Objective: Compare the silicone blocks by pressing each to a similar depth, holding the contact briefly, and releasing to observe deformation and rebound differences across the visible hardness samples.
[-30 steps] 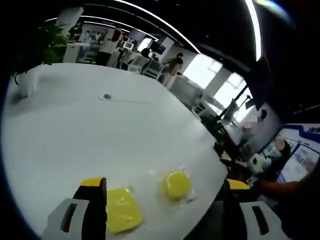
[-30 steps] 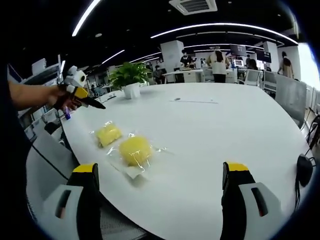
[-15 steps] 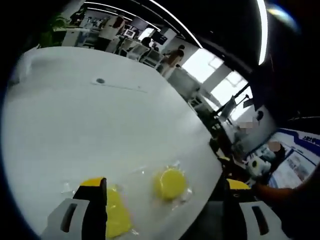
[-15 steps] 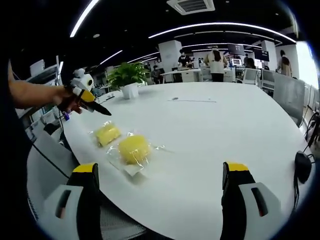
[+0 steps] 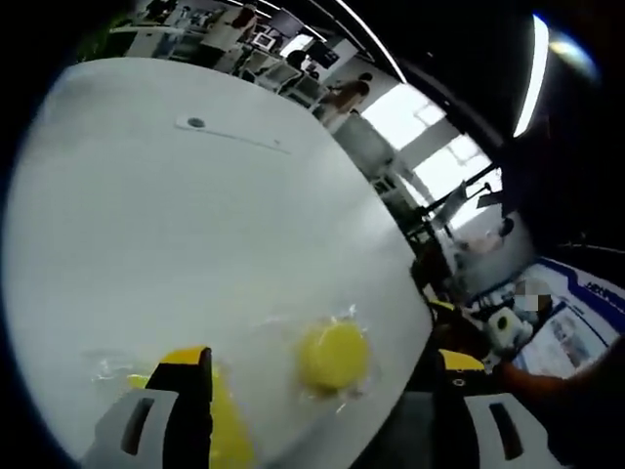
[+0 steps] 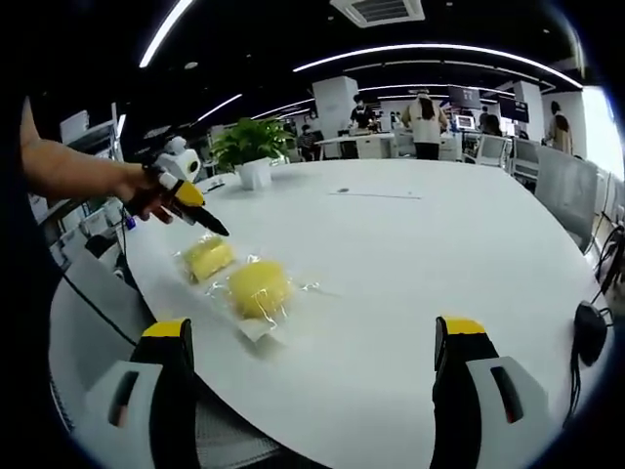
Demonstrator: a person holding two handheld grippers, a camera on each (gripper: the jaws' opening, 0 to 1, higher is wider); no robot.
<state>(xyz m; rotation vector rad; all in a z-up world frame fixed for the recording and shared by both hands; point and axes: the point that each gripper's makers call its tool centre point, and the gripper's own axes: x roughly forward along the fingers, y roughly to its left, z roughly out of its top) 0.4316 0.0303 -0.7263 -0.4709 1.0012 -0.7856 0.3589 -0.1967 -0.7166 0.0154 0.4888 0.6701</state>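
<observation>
Two yellow silicone blocks in clear wrappers lie near the edge of the white table (image 6: 420, 254). The round block (image 6: 259, 288) is the nearer one in the right gripper view, with the square block (image 6: 208, 257) beyond it. My left gripper (image 6: 200, 210), held by a hand, hovers just above the square block, apart from it. In the left gripper view its jaws stand wide apart around the round block (image 5: 332, 357), and the left jaw hides much of the square block (image 5: 223, 430). My right gripper (image 6: 312, 327) is open, well short of the blocks, with nothing in it.
A potted plant (image 6: 252, 147) stands at the table's far side. People (image 6: 425, 119) and desks are in the background. A black object (image 6: 589, 322) lies at the table's right edge. A small round port (image 6: 342, 191) sits mid-table.
The left gripper has come forward and down toward the square block. The blocks have not moved, and the right gripper has stayed put.
</observation>
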